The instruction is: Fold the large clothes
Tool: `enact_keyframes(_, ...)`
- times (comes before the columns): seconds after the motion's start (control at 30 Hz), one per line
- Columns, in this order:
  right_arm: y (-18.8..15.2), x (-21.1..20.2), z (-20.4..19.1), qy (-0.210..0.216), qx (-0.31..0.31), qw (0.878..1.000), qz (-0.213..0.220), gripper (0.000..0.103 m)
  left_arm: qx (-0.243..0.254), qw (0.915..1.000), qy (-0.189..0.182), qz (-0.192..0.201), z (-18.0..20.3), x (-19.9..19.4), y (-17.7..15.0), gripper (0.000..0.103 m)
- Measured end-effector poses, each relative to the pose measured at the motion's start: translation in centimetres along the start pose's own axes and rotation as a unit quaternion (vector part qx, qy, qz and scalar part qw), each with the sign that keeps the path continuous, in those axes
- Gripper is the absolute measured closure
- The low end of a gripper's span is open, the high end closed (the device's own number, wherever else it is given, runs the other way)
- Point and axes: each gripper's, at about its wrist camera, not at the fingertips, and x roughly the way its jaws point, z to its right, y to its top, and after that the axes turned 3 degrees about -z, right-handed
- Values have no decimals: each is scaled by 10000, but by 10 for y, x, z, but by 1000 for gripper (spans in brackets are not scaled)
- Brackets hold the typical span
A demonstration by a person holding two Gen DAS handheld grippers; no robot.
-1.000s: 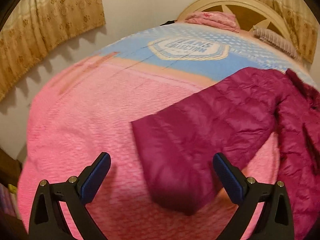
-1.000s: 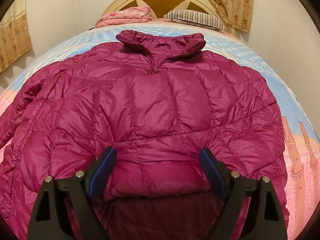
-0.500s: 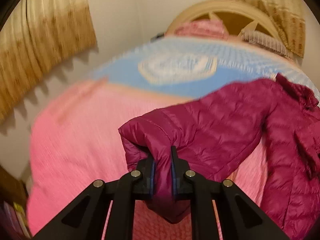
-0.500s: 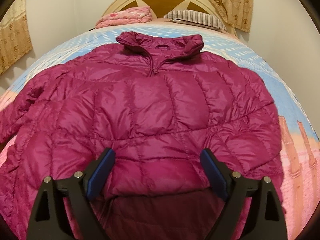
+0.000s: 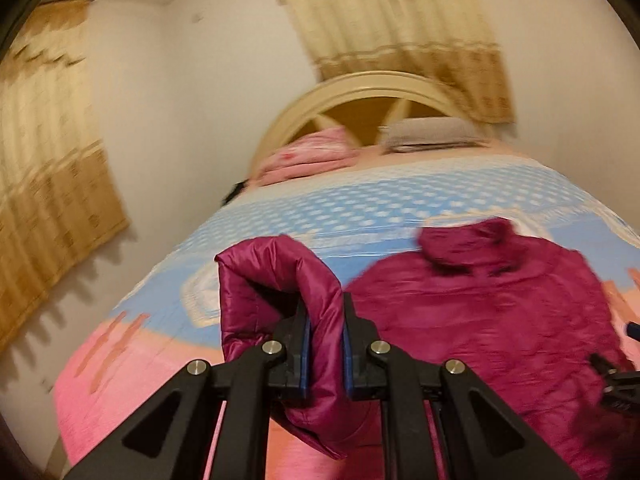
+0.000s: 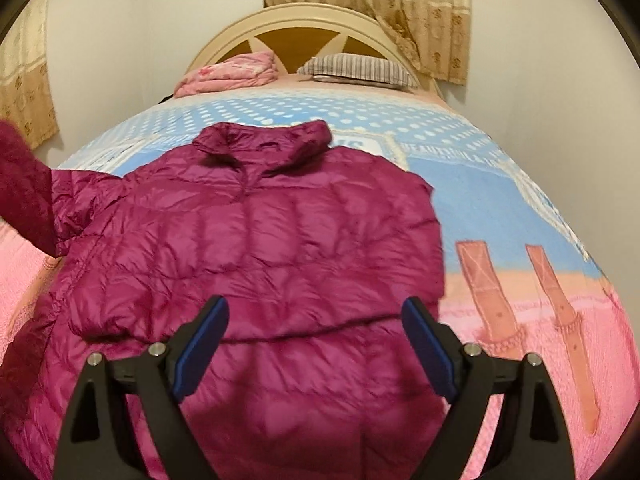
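A magenta quilted puffer jacket (image 6: 256,248) lies front up on the bed, collar toward the headboard. My left gripper (image 5: 324,320) is shut on the cuff end of its sleeve (image 5: 276,280) and holds it lifted off the bedspread; the rest of the jacket (image 5: 480,312) spreads to the right. In the right wrist view that raised sleeve (image 6: 24,192) shows at the far left. My right gripper (image 6: 316,336) hovers open over the jacket's lower part, nothing between its fingers. Its black tip (image 5: 620,384) shows at the right edge of the left wrist view.
The bed has a pink and blue bedspread (image 6: 520,208) and a cream arched headboard (image 6: 296,20). A folded pink blanket (image 6: 232,72) and a striped pillow (image 6: 356,68) lie at the head. Curtains (image 5: 48,184) hang on the left wall and behind the headboard.
My left gripper shut on the sleeve end, then lifted it and carried it toward the jacket's body. My right gripper drew back and up a little, staying open.
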Motion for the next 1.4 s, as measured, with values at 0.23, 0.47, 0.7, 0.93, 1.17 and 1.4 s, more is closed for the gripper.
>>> enact_keyframes(0.23,-17,3,25,7,285,9996,-62,13,379,9972,-617,-161,94,8,-9,91)
enact_keyframes(0.47,-30,17,37,103,522,9982,-265,13,574,9922,-1077,-259,146,11,-16,80)
enact_keyframes(0.7,-34,30,40,115,609,9968,-506,13,592,9916,-1141,139,140,-3,-17,23)
enact_keyframes(0.93,-28,15,41,171,651,9969,-397,13,749,9958,-525,-23,95,20,-30,22)
enact_keyframes(1.17,12,-6,4,1041,690,9916,-331,13,407,9965,-113,-723,31,62,-51,22)
enact_keyframes(1.4,32,47,-38,1564,518,9813,-994,58,-178,9904,-213,-1352,-33,81,-67,22)
